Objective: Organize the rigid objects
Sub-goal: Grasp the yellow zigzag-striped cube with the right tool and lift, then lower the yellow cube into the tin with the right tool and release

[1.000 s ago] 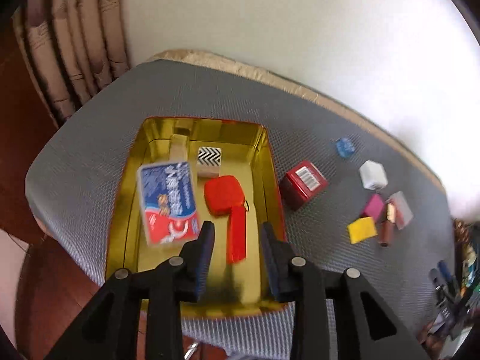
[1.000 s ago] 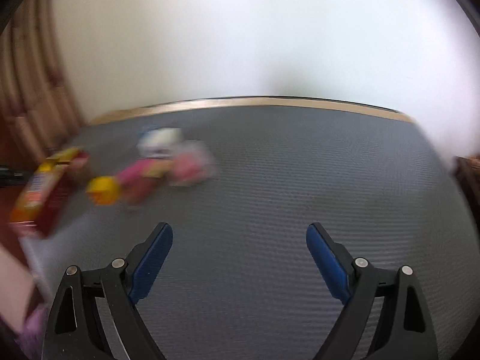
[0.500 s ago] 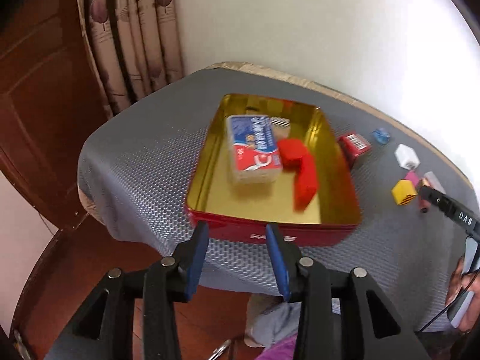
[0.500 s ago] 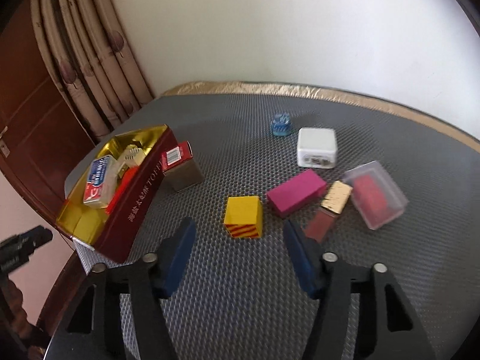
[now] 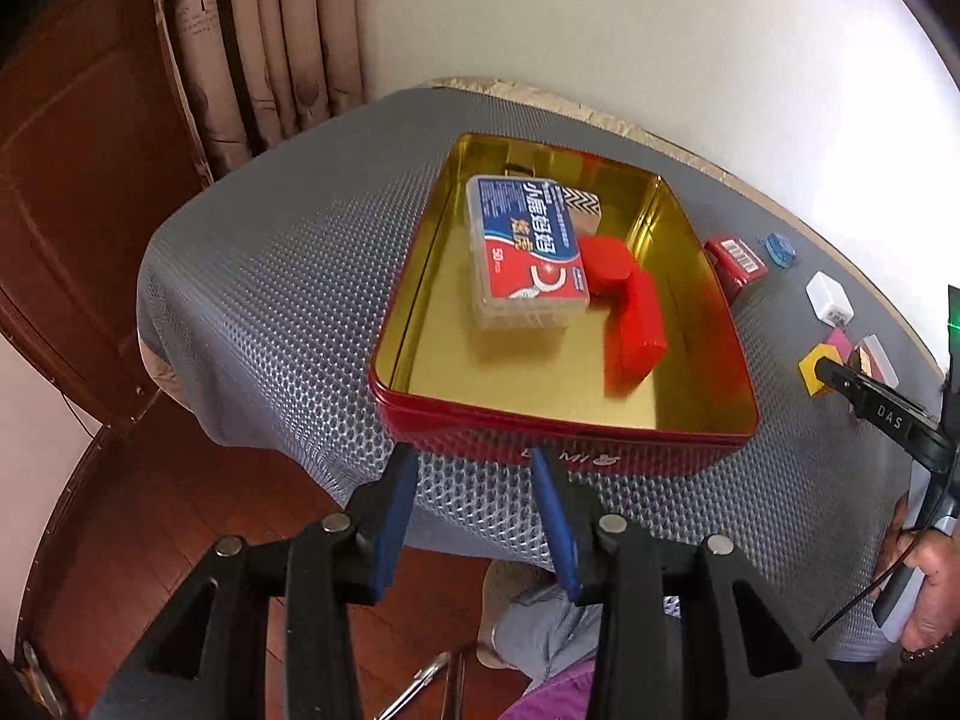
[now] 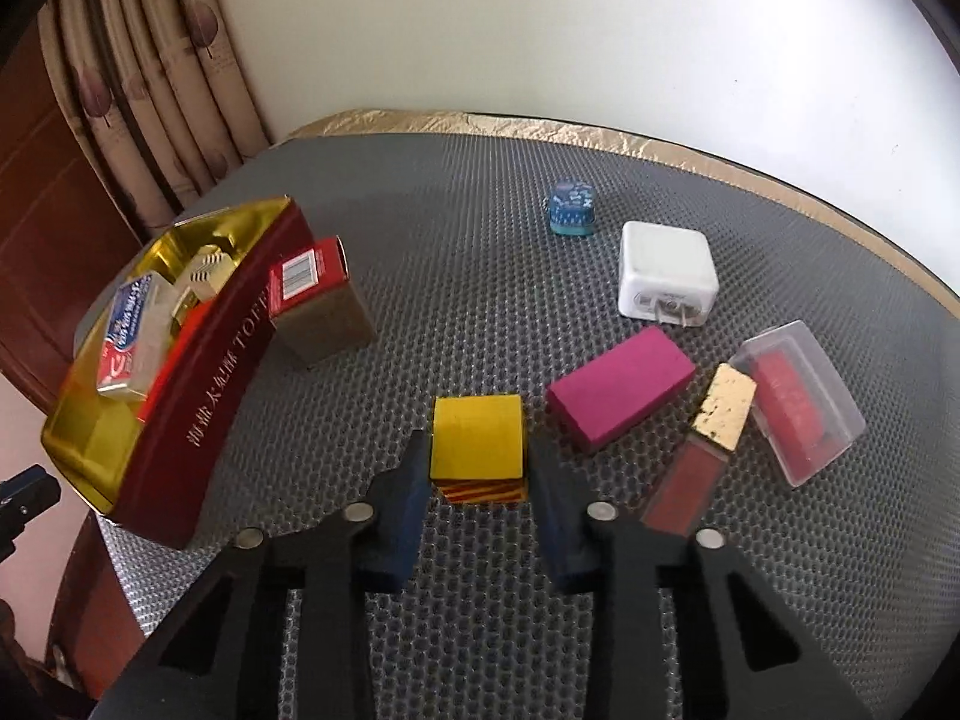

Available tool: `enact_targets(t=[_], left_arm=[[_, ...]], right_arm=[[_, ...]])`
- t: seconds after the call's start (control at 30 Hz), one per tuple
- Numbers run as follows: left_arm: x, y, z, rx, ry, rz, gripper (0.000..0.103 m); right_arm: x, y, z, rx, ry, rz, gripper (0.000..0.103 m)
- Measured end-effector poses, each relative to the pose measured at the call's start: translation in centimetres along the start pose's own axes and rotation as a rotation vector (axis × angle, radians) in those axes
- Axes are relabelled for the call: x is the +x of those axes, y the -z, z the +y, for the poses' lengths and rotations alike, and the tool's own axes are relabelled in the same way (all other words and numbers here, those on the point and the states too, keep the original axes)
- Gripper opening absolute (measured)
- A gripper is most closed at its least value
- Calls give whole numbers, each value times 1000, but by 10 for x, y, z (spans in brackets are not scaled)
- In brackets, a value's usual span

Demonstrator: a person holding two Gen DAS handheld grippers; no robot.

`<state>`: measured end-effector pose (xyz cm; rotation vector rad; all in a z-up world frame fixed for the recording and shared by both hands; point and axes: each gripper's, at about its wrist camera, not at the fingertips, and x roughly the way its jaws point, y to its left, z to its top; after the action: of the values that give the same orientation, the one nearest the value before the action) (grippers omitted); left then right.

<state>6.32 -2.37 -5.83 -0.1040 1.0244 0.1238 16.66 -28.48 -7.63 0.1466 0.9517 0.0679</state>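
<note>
Grey honeycomb-textured matting (image 6: 468, 276) covers the round table, its gold-coloured edge (image 6: 540, 129) showing along the far rim against a plain white wall (image 6: 540, 24). Nearest in the right wrist view, the right gripper (image 6: 477, 495) has its jaws either side of a yellow cube (image 6: 477, 441) with red stripes on its lower face; they have just been closing, and the blue pads stand close to the cube's sides, though whether they press on it cannot be told. Just beyond lie a magenta block (image 6: 621, 387), a lip-gloss tube (image 6: 699, 450) with a gold cap, and a clear plastic case (image 6: 801, 402) holding something red. Farther back sit a white plug adapter (image 6: 666, 279) and a small blue jar (image 6: 570, 210).

In the left wrist view, the left gripper (image 5: 474, 516) hangs off the table's near edge, over a reddish wooden floor (image 5: 180, 510), its jaws partly apart with nothing between them. Beyond it a red tin (image 5: 600, 450) with a gold interior rests on the matting, holding a blue and red floss-pick box (image 5: 528, 246), a red pouch (image 5: 630, 312) and a chevron-patterned box (image 5: 585, 207). A red barcode box (image 5: 738, 261) stands just beside the tin's right wall. Beige leaf-print curtains (image 5: 270, 48) and dark wood panelling (image 5: 72, 150) close off the far left.
</note>
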Motion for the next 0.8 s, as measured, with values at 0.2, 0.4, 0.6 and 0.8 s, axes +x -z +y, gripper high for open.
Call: enact_targets(t=[0.2,0.4,0.6,0.8], left_arm=[[-1,1,0,-12,12,5,40],[-3,0,1,-15,25,4,40],[1,-1,4,-22,44,27,40],[7,-3,8,-32,63,51,40]], right_arm=[[-21,-16,17,-23,-56,-42,29],[-39,-76,73,-118,-198,-98,29],[4,-113,136,-251,-242,-51,29],[42,-117,149,-280,-218,-13,29]])
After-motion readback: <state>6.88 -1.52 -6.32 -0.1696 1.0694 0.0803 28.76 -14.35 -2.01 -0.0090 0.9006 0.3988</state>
